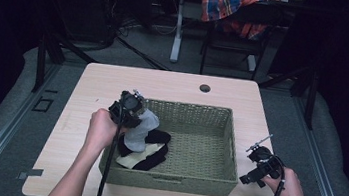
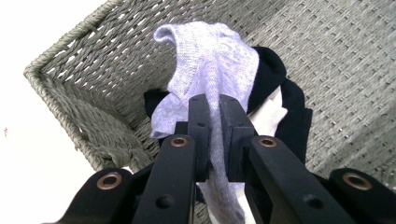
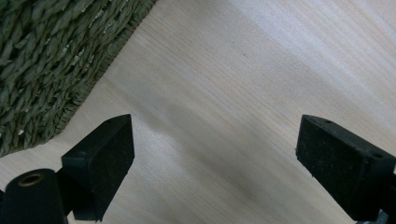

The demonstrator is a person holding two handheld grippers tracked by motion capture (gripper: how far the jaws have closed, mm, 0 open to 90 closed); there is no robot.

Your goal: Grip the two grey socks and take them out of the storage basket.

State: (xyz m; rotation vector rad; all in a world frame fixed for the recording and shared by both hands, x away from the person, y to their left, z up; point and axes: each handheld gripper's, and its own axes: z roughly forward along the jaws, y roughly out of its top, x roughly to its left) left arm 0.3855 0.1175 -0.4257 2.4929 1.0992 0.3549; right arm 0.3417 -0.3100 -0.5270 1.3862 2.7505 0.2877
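A light grey sock (image 2: pixel 210 65) hangs pinched between the jaws of my left gripper (image 2: pixel 213 109), which is shut on it over the left end of the woven basket (image 2: pixel 70 102). From the high view the same grey sock (image 1: pixel 142 128) drapes down from the left gripper (image 1: pixel 132 115) onto black socks (image 1: pixel 156 148) and a cream sock (image 1: pixel 134 159) lying in the basket (image 1: pixel 192 183). My right gripper (image 1: pixel 247 178) rests over the table just right of the basket. Its jaws stand wide apart in the right gripper view, the right gripper (image 3: pixel 212 163) having nothing but bare wood between them.
The wooden table (image 1: pixel 174 85) has a round cable hole (image 1: pixel 205 88) at its far edge. The basket's right half (image 1: pixel 206 147) holds nothing. The basket's wall (image 3: pixel 51 60) lies close to the right gripper. A chair with a plaid cloth (image 1: pixel 229 6) stands behind the table.
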